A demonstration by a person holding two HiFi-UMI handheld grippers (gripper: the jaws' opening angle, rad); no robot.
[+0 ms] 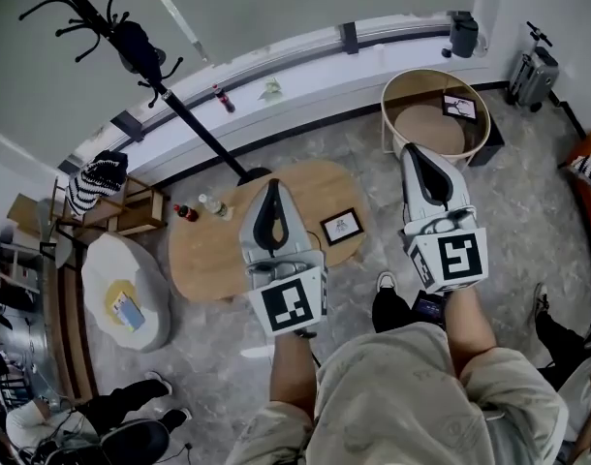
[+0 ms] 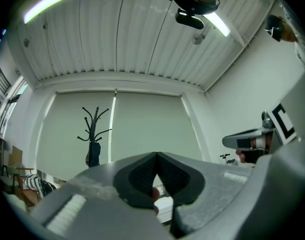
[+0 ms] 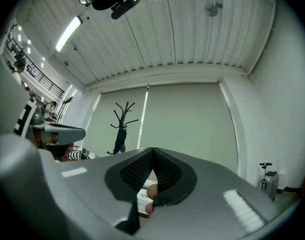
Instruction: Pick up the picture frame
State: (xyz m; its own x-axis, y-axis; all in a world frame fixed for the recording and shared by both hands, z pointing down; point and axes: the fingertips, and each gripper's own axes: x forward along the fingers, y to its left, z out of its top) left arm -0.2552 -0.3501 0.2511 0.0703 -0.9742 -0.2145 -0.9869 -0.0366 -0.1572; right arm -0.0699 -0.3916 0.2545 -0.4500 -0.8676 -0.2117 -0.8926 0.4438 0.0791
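A small black picture frame (image 1: 342, 227) lies on the right part of an oval wooden table (image 1: 208, 255). In the head view my left gripper (image 1: 272, 186) hovers over the table's middle, just left of the frame, with its jaws closed together and nothing between them. My right gripper (image 1: 413, 150) is held to the right of the table, beyond the frame, also shut and empty. The left gripper view shows its pads (image 2: 142, 176) meeting in front of a window blind. The right gripper view shows the same for its pads (image 3: 137, 169). Neither gripper view shows the frame.
Two small bottles (image 1: 186, 212) stand at the table's left end. A coat stand (image 1: 131, 37) rises behind it. A round wooden side table (image 1: 434, 114) holding another small frame (image 1: 459, 107) is at the right. A white seat (image 1: 126, 294) and a seated person's legs (image 1: 131, 405) are on the left.
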